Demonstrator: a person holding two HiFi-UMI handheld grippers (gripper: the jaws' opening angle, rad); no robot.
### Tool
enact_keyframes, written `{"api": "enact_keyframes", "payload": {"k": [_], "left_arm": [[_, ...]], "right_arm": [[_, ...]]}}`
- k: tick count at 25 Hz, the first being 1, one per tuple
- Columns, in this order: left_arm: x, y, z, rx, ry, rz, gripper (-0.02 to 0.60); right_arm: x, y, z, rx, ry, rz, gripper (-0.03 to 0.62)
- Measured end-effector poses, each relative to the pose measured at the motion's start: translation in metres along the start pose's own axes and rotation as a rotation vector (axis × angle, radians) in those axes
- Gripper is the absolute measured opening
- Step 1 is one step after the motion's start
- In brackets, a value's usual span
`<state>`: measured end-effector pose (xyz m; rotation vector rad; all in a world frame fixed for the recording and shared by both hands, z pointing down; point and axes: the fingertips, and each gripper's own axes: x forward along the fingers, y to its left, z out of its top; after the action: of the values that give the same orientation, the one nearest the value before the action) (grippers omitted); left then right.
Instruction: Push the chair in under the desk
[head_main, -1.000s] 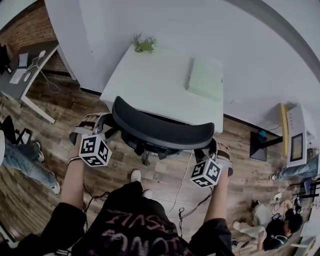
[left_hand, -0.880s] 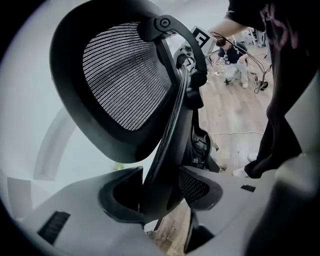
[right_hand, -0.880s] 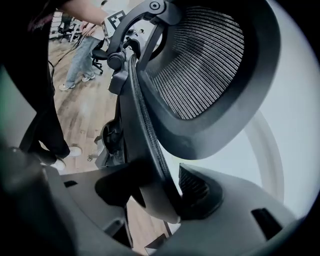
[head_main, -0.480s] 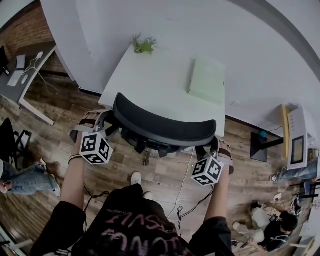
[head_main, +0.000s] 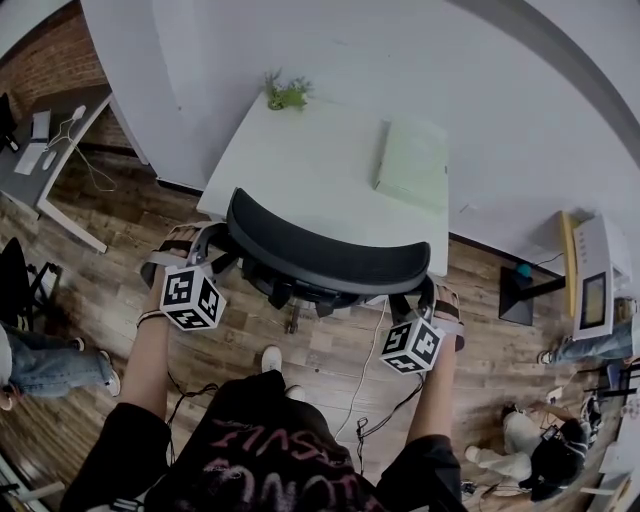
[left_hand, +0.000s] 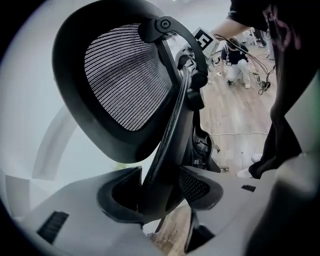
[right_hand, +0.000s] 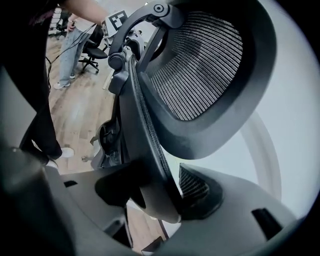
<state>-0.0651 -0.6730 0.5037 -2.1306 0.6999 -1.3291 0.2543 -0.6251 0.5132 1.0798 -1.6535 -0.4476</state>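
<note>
A black mesh-backed office chair (head_main: 320, 255) stands at the front edge of the white desk (head_main: 300, 160), its seat partly under the top. My left gripper (head_main: 205, 248) is shut on the left edge of the chair's backrest (left_hand: 125, 75); the frame edge sits squeezed between the jaws of the left gripper (left_hand: 159, 192). At the backrest's right edge my right gripper (head_main: 428, 300) is shut the same way. In the right gripper view, the right gripper (right_hand: 157, 192) has the rim of the backrest (right_hand: 200, 65) clamped between its jaws.
On the desk lie a pale green pad (head_main: 412, 160) and a small plant (head_main: 288, 90). Cables (head_main: 372, 380) trail over the wooden floor behind the chair. Another desk (head_main: 50, 130) stands at the left, a shelf unit (head_main: 590, 285) at the right. People (head_main: 545, 455) sit at the lower right.
The chair and both grippers have edged slightly toward the desk, then held still. A person at the left edge has shifted their legs.
</note>
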Motion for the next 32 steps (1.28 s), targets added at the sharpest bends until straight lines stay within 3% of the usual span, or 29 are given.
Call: {"api": "enact_keyframes", "payload": {"k": [10,15,20,24,32], "left_arm": [[-0.016,0.002,0.001,-0.053,-0.024,0.035,0.238],[-0.037,0.008,-0.001,-0.167,-0.058,0.096,0.238],[-0.059,0.011,0.004,-0.299,-0.116,0.158,0.234],[-0.072,0.011,0.012,-0.405,-0.162,0.192,0.208],[-0.095,0.006,0.027,-0.539,-0.229,0.268,0.115]], "right_arm": [[-0.017,-0.003,-0.005,0.067,-0.018,-0.046,0.264],[-0.035,-0.007,-0.009,0.143,-0.042,-0.094,0.264],[-0.06,-0.013,-0.013,0.323,-0.105,-0.148,0.259],[-0.081,-0.02,-0.011,0.471,-0.156,-0.187,0.141],[-0.108,-0.019,-0.009,0.625,-0.217,-0.232,0.078]]}}
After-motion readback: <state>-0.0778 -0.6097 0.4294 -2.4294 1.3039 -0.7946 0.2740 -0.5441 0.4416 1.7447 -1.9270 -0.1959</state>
